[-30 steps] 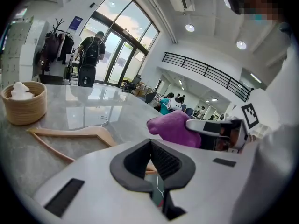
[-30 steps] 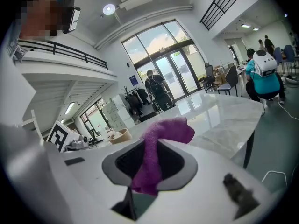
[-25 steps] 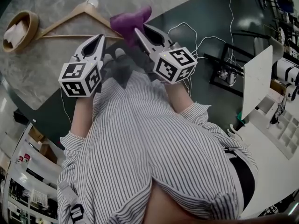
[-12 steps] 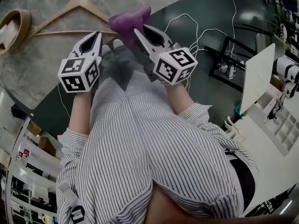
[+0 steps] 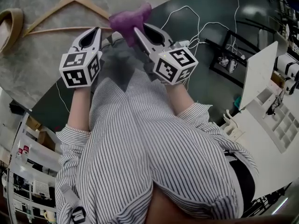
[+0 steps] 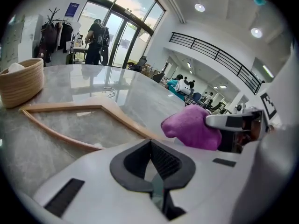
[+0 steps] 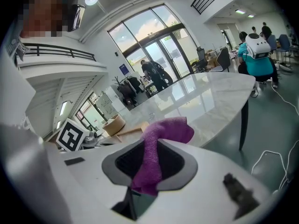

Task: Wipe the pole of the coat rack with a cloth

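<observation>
My right gripper (image 5: 136,31) clamps the purple cloth (image 5: 129,18) above the table's (image 5: 42,55) near edge; my left gripper (image 5: 96,30) is closed, empty. A coat rack (image 6: 49,35) stands far beyond the table's opposite edge.

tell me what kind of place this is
Probably a large open-plan office or lab hall rather than a home. There is a mezzanine railing overhead and tall glass entrance doors. Seated people work beyond the marble-look table, and cables trail across the floor.
</observation>
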`<state>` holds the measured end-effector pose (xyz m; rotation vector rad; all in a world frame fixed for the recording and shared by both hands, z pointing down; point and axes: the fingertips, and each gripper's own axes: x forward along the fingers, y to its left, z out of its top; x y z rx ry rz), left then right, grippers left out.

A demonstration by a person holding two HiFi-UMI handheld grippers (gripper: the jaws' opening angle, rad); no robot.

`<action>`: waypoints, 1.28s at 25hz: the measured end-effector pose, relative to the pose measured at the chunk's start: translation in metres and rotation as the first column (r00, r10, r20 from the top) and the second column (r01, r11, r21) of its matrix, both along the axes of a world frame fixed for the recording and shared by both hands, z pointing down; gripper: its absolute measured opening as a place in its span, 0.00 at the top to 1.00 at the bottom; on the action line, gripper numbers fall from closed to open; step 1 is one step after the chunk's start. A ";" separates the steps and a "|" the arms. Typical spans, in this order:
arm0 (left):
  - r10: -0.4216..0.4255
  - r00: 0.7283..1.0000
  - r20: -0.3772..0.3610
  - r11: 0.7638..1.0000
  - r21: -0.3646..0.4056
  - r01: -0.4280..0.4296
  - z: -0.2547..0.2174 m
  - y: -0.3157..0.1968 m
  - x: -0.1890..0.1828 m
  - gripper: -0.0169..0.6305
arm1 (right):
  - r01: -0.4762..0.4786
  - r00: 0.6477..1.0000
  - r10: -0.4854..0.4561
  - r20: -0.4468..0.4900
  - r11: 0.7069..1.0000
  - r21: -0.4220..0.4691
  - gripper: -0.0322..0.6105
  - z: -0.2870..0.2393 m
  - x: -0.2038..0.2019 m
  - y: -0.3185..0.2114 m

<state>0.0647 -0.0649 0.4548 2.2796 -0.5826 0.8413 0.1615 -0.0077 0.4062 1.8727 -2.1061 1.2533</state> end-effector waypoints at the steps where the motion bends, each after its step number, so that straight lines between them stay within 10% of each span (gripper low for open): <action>1: 0.001 1.000 0.005 1.000 -0.001 -0.001 0.002 0.000 0.001 0.96 | 0.000 1.000 0.000 0.003 1.000 -0.005 0.82 0.002 -0.001 0.001; 32: 0.016 0.998 0.054 0.999 -0.029 -0.015 0.027 -0.013 -0.003 0.96 | 0.013 1.000 -0.011 0.025 0.995 -0.098 0.82 0.034 -0.014 -0.006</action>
